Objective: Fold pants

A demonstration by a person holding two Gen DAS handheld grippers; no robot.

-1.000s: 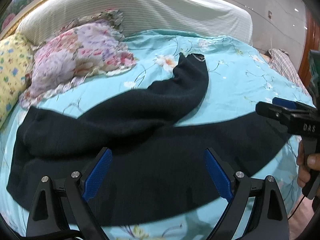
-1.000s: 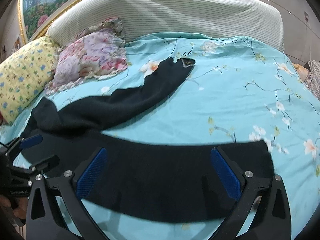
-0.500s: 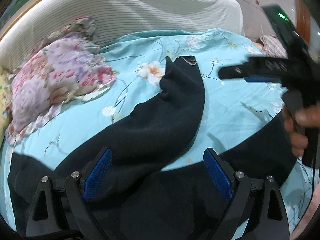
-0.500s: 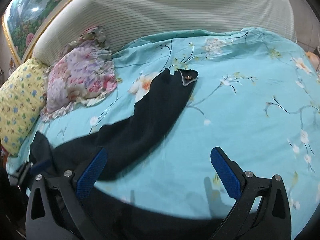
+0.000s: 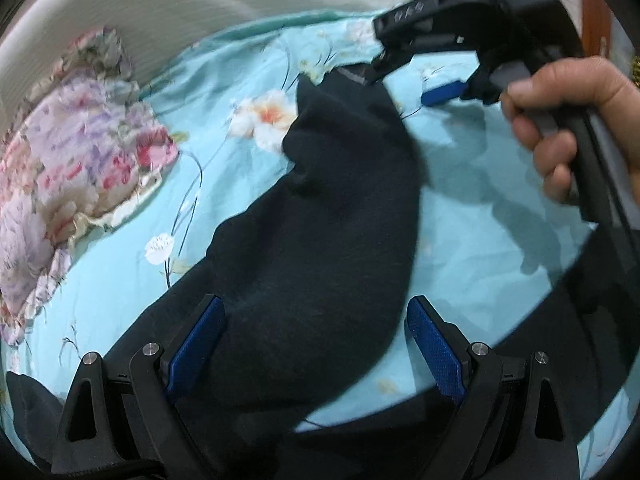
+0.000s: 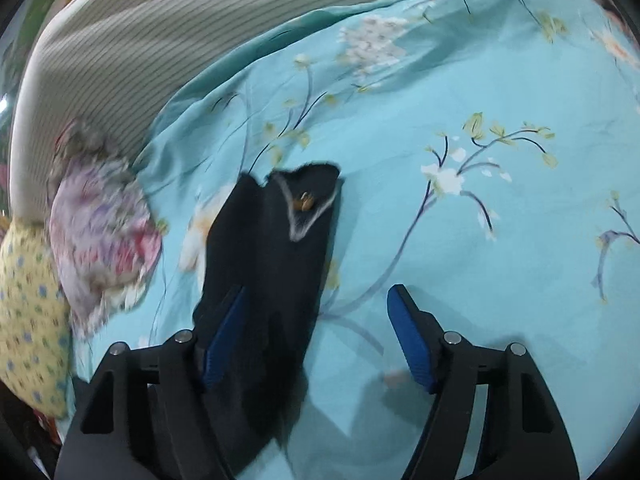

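Black pants (image 5: 320,240) lie spread on a turquoise floral bed sheet (image 5: 480,208). One leg runs up toward the headboard; its end shows a grey-edged opening with a brown button (image 6: 306,202). My left gripper (image 5: 316,348) is open and empty, low over the middle of that leg. My right gripper (image 6: 316,340) is open and empty, its left finger over the leg's far end. It also shows in the left wrist view (image 5: 412,80), held by a hand, right at the leg's tip.
A flowered pillow (image 5: 76,152) lies at the left and a yellow dotted pillow (image 6: 28,320) beyond it. A striped headboard (image 6: 160,32) stands behind the bed. Bare sheet (image 6: 500,200) lies to the right of the leg.
Both grippers have moved up the bed along the upper leg toward its far end. The right gripper has gone from the lower leg to the leg's tip. Both stay open.
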